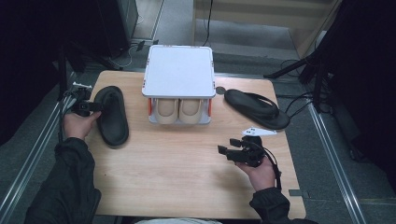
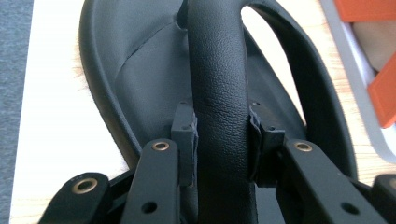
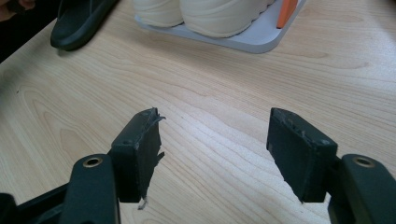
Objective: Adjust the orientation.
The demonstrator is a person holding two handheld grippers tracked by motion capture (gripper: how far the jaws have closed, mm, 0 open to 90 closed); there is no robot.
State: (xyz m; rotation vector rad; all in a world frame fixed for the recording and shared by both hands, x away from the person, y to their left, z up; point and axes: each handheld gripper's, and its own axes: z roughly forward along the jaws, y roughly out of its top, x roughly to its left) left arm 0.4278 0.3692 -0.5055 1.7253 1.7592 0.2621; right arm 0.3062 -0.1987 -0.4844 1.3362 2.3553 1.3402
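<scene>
Pads of left tool [image 2: 223,133] clamp black sandal's strap [image 2: 217,70]; right tool [image 3: 224,149] gapes.

From above my side, one camera looks forward and down over the counter [image 1: 187,172]. My two hand-held gripper cameras sit low and close; all share the black sandal [image 1: 111,115].

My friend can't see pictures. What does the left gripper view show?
Two black jaws squeeze the thick strap of a black sandal lying on a wooden table. A grey and orange shoe rack peeks in on the right.
</scene>
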